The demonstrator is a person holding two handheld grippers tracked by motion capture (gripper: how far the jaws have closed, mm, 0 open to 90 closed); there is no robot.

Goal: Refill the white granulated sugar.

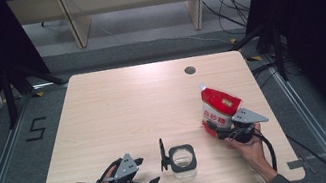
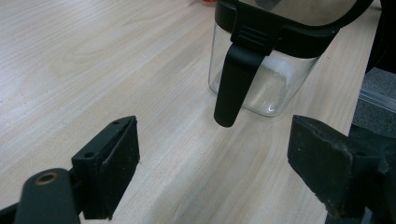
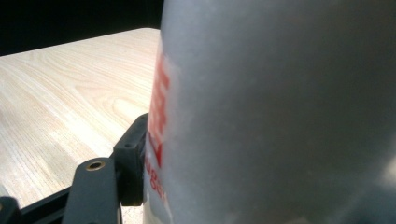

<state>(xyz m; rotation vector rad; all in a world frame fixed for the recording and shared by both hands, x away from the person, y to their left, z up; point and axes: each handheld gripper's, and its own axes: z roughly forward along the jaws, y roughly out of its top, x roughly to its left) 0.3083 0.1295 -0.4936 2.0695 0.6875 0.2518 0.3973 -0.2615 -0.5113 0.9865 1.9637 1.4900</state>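
left gripper [image 1: 152, 181]: jaws wide, empty | right gripper [image 1: 214, 130]: grips one red-white plastic pouch [image 1: 219, 105] (print close in right gripper view) | one clear glass jar [image 2: 261, 84], black lid

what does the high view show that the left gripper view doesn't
High view alone: the red and white bag standing near the table's right edge with the right gripper closed on its lower part, the round hole in the tabletop near its far edge, and the glass jar's flip lid standing open.

Left gripper view alone: the left gripper's two pads close up, wide apart with nothing between them, and white grains at the jar's bottom.

Both: the glass jar with its black collar, and the pale wooden table.
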